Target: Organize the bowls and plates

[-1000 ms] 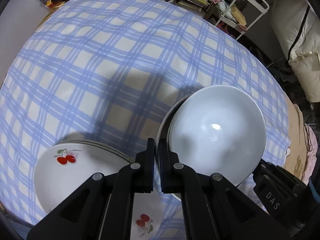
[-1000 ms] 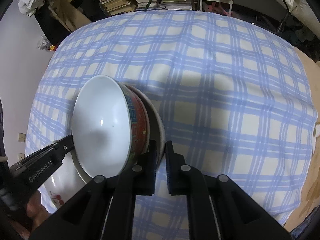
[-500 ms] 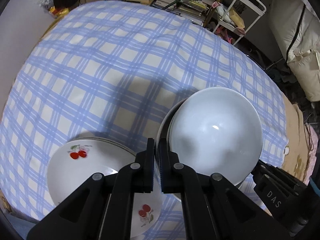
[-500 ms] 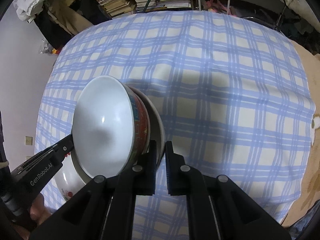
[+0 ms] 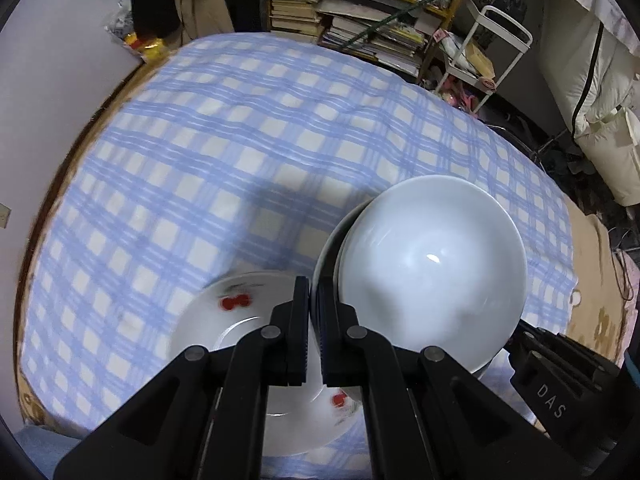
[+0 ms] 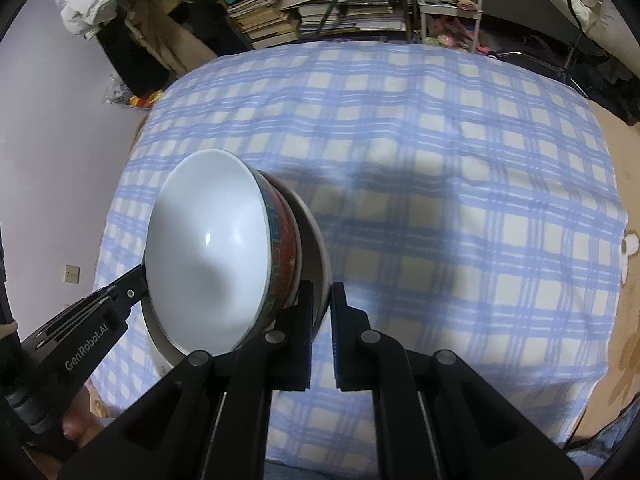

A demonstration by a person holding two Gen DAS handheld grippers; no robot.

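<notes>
A bowl (image 5: 432, 276) sits on a plate (image 6: 316, 248), right of cherry plates (image 5: 240, 344) on the cloth (image 5: 240, 140).

Bowl stack raised

Both grippers lift the bowl (image 5: 432, 268) on its plate (image 6: 316, 240) higher above the cherry plates (image 5: 240, 320).

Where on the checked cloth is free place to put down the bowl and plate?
The checked tablecloth is bare across its middle, far side and right side, up to the bookshelves. It is crowded only near the front-left corner, where the cherry plates lie below the carried bowl.
</notes>
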